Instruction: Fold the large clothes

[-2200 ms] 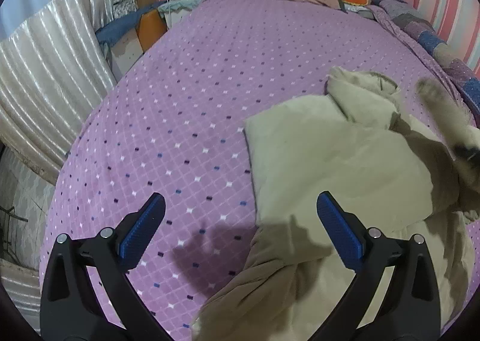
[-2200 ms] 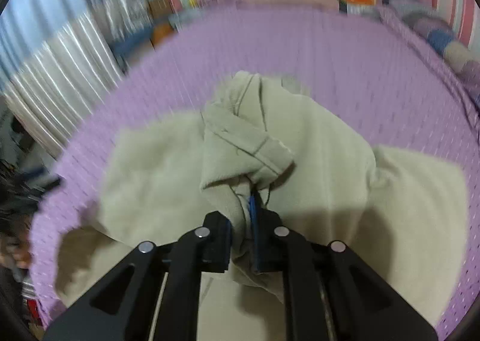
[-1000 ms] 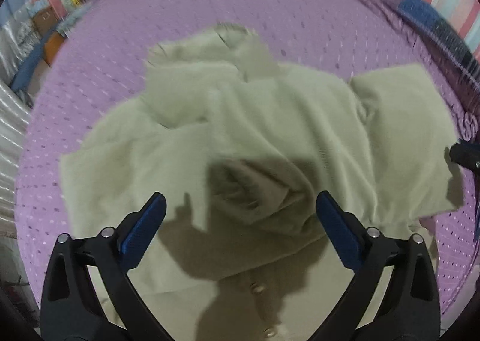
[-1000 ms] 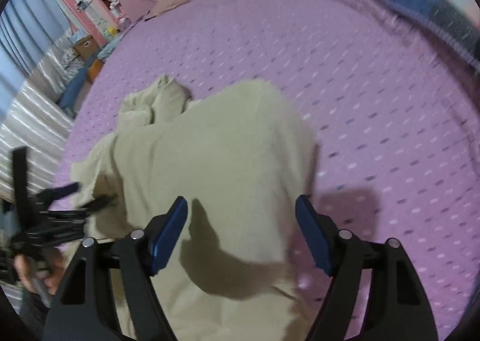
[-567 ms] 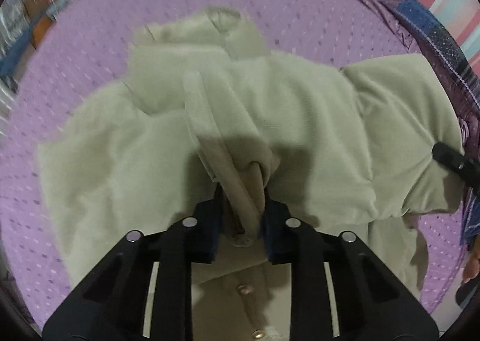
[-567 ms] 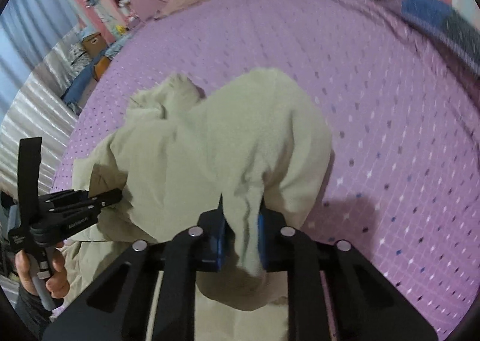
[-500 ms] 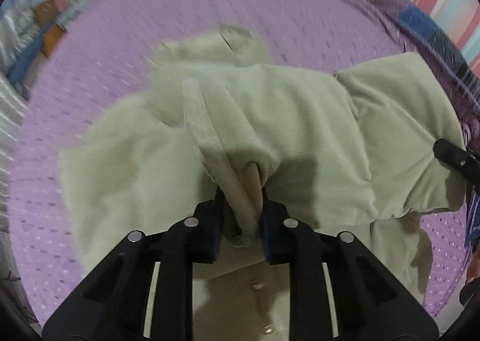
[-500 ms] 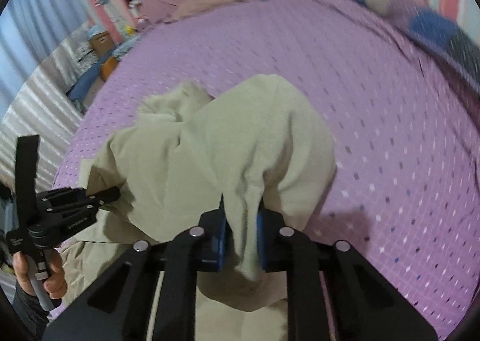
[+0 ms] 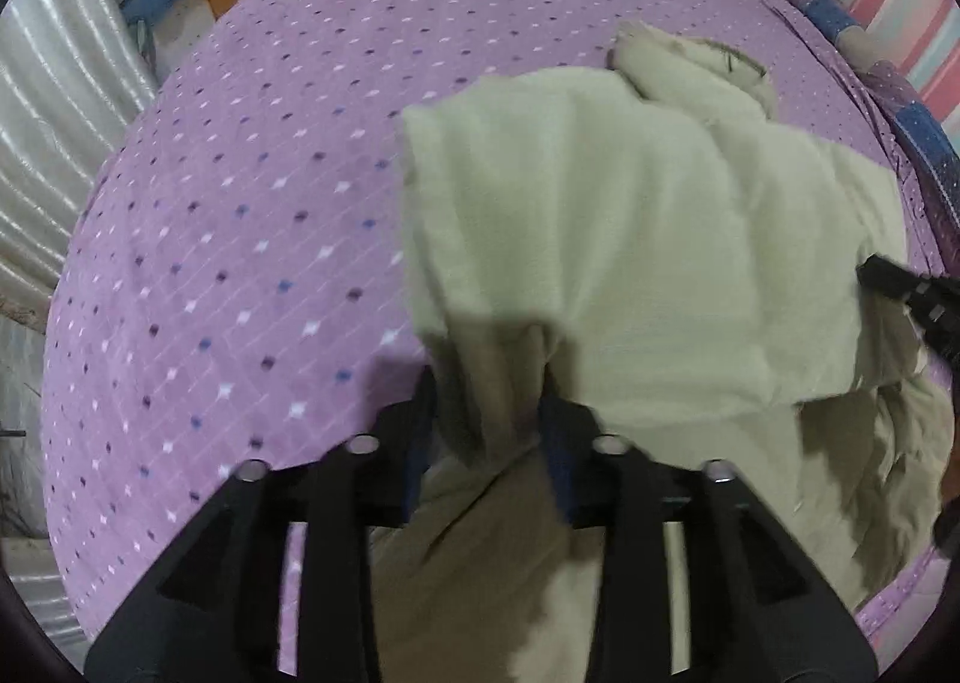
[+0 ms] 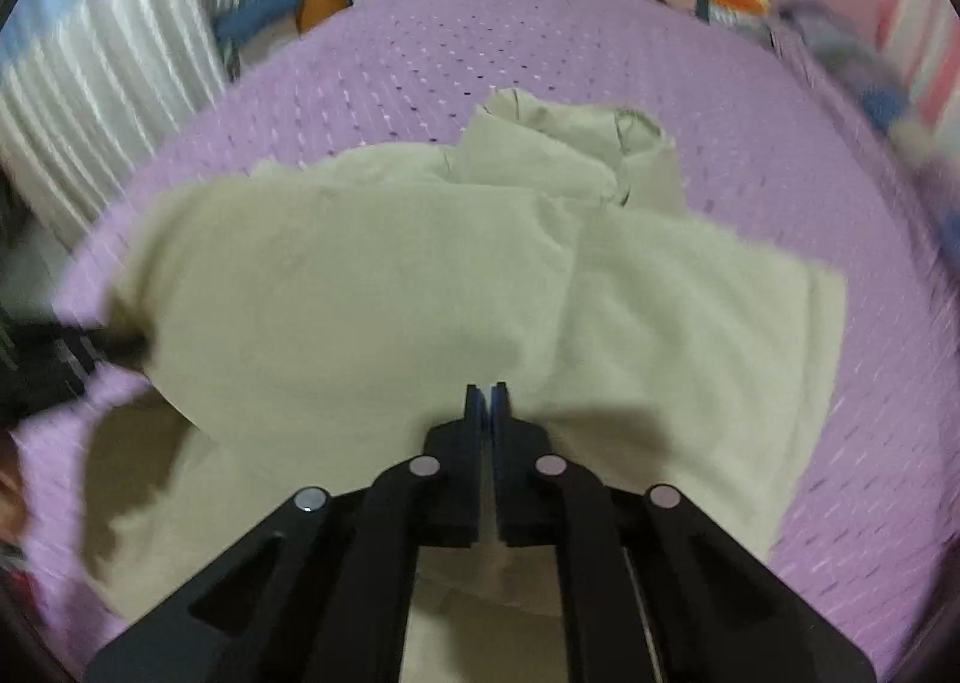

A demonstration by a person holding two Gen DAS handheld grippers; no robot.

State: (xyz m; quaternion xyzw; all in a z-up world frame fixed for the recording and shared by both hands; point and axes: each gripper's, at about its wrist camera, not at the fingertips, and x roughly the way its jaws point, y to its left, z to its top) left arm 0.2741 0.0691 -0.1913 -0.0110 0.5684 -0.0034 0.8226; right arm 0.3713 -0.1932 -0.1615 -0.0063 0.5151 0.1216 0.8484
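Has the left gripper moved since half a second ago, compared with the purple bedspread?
Yes. The left gripper, shut on the beige garment, has gone leftward: the purple bedspread now fills the left half of its view.

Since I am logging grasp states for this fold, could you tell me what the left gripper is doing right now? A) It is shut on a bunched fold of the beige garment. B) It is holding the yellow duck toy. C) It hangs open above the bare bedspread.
A: in the left wrist view the left gripper has a bunched fold of the beige garment pinched between its closed jaws, above the purple bedspread.
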